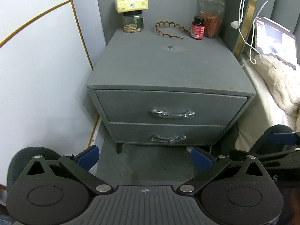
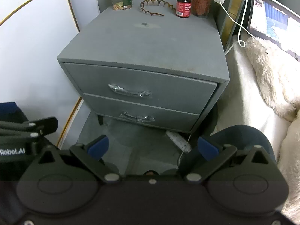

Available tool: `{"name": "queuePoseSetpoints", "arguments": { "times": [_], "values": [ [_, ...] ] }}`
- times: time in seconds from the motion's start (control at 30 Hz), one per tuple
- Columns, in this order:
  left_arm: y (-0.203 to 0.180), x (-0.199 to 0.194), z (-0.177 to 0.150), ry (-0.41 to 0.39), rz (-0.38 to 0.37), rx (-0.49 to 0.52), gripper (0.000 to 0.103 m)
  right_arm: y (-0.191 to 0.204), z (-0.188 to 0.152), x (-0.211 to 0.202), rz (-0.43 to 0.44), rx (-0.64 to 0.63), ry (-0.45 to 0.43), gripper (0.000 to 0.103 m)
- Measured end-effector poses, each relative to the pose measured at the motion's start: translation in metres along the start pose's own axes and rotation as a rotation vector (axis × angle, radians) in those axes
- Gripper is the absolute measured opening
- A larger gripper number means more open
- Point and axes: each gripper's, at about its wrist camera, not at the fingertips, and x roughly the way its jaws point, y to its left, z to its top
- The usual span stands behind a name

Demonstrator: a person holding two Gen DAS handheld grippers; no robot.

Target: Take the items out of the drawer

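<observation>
A grey nightstand point(image 1: 168, 71) is seen with both drawers closed, the top drawer point(image 1: 168, 106) above the bottom drawer point(image 1: 168, 133). Along the far edge of its surface, a jar point(image 1: 133, 23), a headband point(image 1: 168, 30) and a red bottle point(image 1: 197, 28) are set. The left gripper point(image 1: 145, 158) is held with fingers point(image 1: 88, 157) spread wide, well apart from the drawers.

place: home bedroom | cues: grey two-drawer nightstand point(image 1: 168, 71) standing in a corner beside a bed point(image 2: 249, 97) | fluffy cream blanket point(image 2: 271, 71) lying on it | tissue box point(image 1: 131, 4), headband point(image 1: 168, 30), pill bottle point(image 1: 197, 28) sitting on top
</observation>
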Motion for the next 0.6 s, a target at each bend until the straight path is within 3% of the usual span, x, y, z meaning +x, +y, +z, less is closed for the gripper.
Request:
{"name": "queuePoseSetpoints", "arguments": {
  "times": [0.6],
  "values": [
    [-0.0008, -0.0096, 0.0020, -0.013, 0.005, -0.010, 0.103, 0.0038, 0.0012, -0.0088, -0.029, -0.014, -0.014, 0.102]
  ]
}}
